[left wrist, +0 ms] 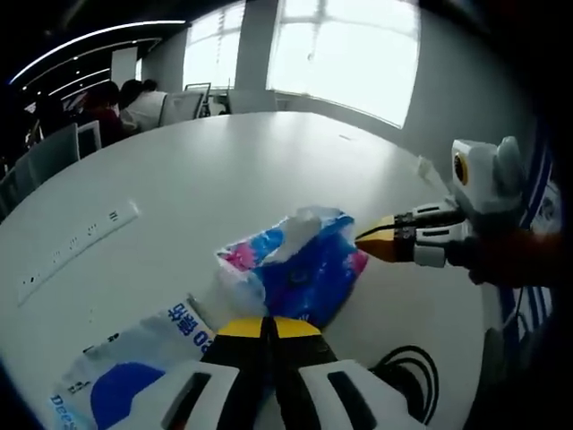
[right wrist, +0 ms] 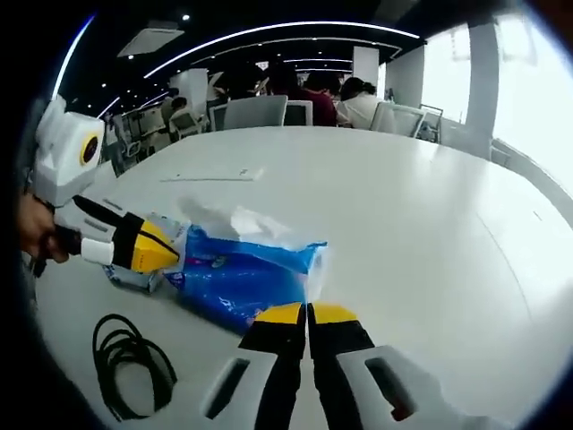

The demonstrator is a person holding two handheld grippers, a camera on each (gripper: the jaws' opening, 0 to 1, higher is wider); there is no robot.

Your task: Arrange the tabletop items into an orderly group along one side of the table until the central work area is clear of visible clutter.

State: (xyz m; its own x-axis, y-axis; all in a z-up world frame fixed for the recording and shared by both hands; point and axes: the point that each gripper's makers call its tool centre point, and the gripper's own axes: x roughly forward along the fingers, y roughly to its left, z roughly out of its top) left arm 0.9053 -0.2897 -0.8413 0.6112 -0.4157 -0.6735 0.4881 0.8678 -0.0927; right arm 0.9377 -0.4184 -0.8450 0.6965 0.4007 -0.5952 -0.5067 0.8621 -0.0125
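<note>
A blue tissue pack (left wrist: 304, 269) with white tissue sticking out of its top lies on the white table (left wrist: 224, 170). My left gripper (left wrist: 269, 324) is shut, its yellow tips at the pack's near edge with nothing between them. From the right my right gripper (left wrist: 365, 240) comes in, also shut, its tip by the pack's right end. In the right gripper view the same pack (right wrist: 237, 278) lies just beyond my right gripper (right wrist: 307, 312), and the left gripper (right wrist: 172, 251) points at its left end. A clear plastic package with blue print (left wrist: 134, 363) lies beside the pack.
A coiled black cable (right wrist: 130, 363) lies on the table near the pack, also seen as a cable (left wrist: 410, 369) by my left jaws. A flush socket strip (left wrist: 76, 244) is set into the tabletop. People and chairs (right wrist: 260, 107) line the far edge.
</note>
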